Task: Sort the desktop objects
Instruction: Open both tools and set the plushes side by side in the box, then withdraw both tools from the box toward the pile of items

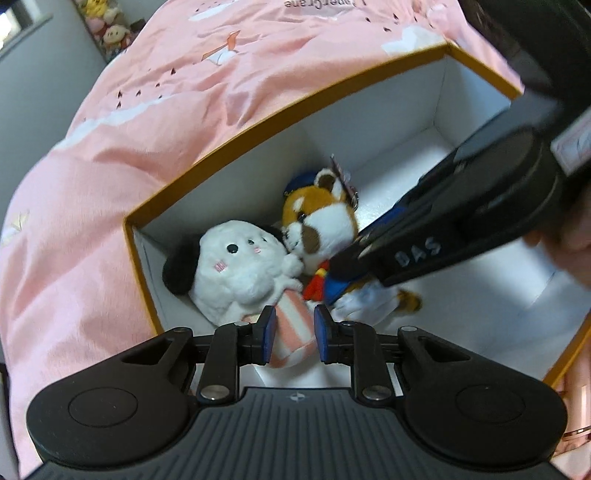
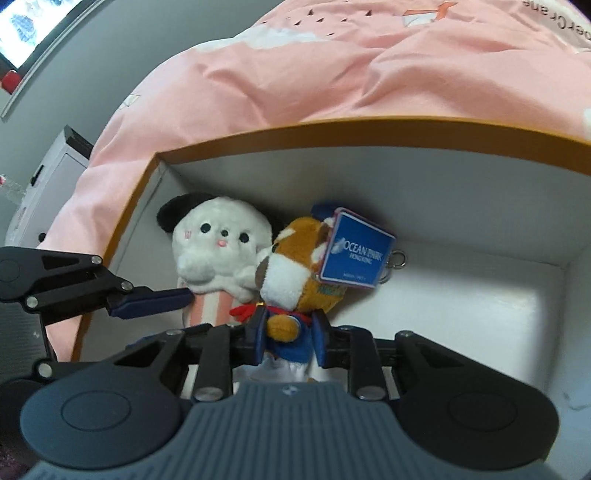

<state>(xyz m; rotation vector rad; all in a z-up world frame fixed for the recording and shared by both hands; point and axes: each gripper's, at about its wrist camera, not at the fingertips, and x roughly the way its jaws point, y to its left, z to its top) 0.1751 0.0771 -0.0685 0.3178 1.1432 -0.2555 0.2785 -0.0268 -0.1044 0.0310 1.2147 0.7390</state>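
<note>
Left wrist view, item one: white plush dog (image 1: 236,269) with black ears and a pink-striped body, lying in the near left corner of the box (image 1: 280,114), head toward the wall. Left claw (image 1: 291,338) stands astride the striped lower body, blue pads at either side and seemingly pressing the fabric: judged a grip.

Item two: brown-and-white plush animal (image 2: 295,273) in a blue jacket with a red scarf, touching the white dog's side. A blue tag reading OCEAN PARK (image 2: 356,254) hangs at its head with a metal ring just beside. Right claw (image 2: 290,341) is closed on the jacketed body, pads against both flanks.

Container: white inside, orange-brown rim, otherwise bare as far as can be seen. It rests on a pink bedspread (image 1: 155,96) printed with paper cranes; no counter is visible.

Surroundings: grey wall, a white cabinet (image 2: 48,177) at left in the right wrist view, a heap of small plush toys (image 1: 107,26) far off.

Progress, as judged: both toys already lie inside the box, so the sort looks near done for these two. Left to do: let go and lift clear. Whether other objects wait outside cannot be told.
</note>
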